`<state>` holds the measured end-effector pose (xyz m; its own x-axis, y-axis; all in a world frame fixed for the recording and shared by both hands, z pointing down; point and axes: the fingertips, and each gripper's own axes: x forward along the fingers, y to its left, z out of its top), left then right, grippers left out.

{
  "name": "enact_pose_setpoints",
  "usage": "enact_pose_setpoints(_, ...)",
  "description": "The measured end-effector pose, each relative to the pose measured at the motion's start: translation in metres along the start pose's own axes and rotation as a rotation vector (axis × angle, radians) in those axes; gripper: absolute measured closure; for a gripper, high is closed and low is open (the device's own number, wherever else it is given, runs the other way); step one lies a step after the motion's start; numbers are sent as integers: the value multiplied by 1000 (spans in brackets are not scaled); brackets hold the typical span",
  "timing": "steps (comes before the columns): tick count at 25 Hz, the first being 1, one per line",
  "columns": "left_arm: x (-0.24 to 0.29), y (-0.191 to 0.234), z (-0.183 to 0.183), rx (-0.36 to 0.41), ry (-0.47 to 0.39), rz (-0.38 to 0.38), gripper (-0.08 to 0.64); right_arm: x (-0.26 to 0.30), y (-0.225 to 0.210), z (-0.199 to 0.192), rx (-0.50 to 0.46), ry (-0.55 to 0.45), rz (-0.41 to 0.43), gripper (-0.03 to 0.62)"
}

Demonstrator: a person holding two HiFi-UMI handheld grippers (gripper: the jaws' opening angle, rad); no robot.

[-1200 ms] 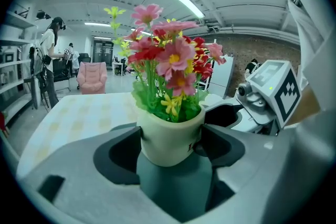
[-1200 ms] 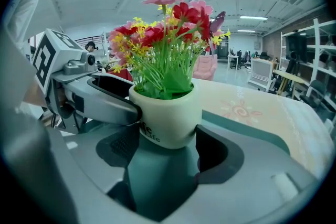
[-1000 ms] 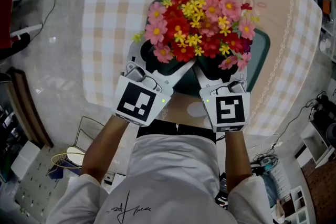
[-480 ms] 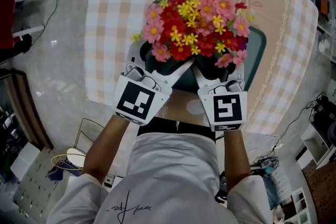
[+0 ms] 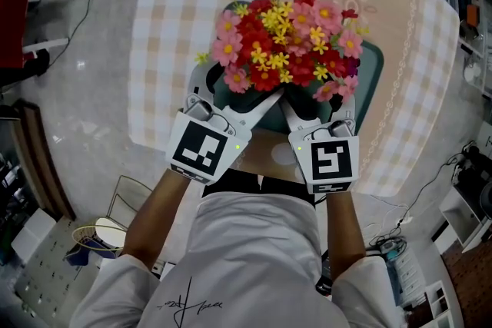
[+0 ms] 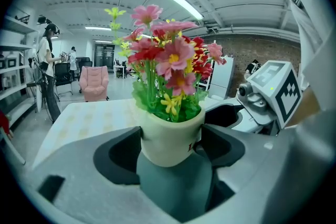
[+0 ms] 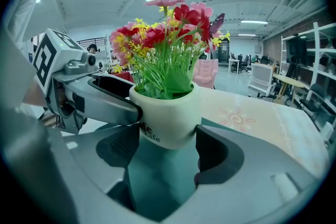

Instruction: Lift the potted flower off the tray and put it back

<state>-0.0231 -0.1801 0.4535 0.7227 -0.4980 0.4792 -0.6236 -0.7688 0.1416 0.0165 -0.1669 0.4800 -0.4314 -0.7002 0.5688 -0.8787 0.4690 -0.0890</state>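
Note:
The potted flower, a white pot (image 6: 170,136) (image 7: 165,118) filled with red, pink and yellow blooms (image 5: 284,34), stands upright over the dark teal tray (image 5: 371,77). My left gripper (image 5: 242,92) (image 6: 170,147) is shut on the pot from the left. My right gripper (image 5: 311,97) (image 7: 167,126) is shut on it from the right. Their dark pads (image 6: 123,152) (image 7: 220,157) press the pot's sides. Teal tray surface (image 6: 176,186) shows right under the pot. Whether the base touches the tray I cannot tell. From the head view the blooms hide the pot.
The tray lies on a table with a beige checked cloth (image 5: 177,11), close to its near edge. Grey floor surrounds it, with a wire rack (image 5: 115,219) at lower left and shelving (image 5: 469,196) at right. A pink armchair (image 6: 93,81) stands far behind.
Both grippers keep their hold on the pot. Pot and grippers have shifted slightly to the left over the tray; otherwise the view has barely changed.

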Motion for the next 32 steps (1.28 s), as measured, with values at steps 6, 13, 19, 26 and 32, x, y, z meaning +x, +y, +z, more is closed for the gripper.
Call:
enact_pose_setpoints(6,-6,-9,5,-5,-4,9,204,-11,1,3,-5,-9,5,245)
enact_pose_setpoints(13,-11,-15,18,-11,-12,12,204,-23,0,13,-11,-22,6,245)
enact_pose_setpoints(19,-24,-29,20,-7,-22,28,204,-39,8,13,-26,-26,12,245)
enact_pose_setpoints(26,-23,-26,37,-17,-35,36,204,-43,1,30,-43,-40,16,245)
enact_pose_setpoints(32,-42,-44,41,-4,-52,44,204,-66,13,31,-55,-61,17,247)
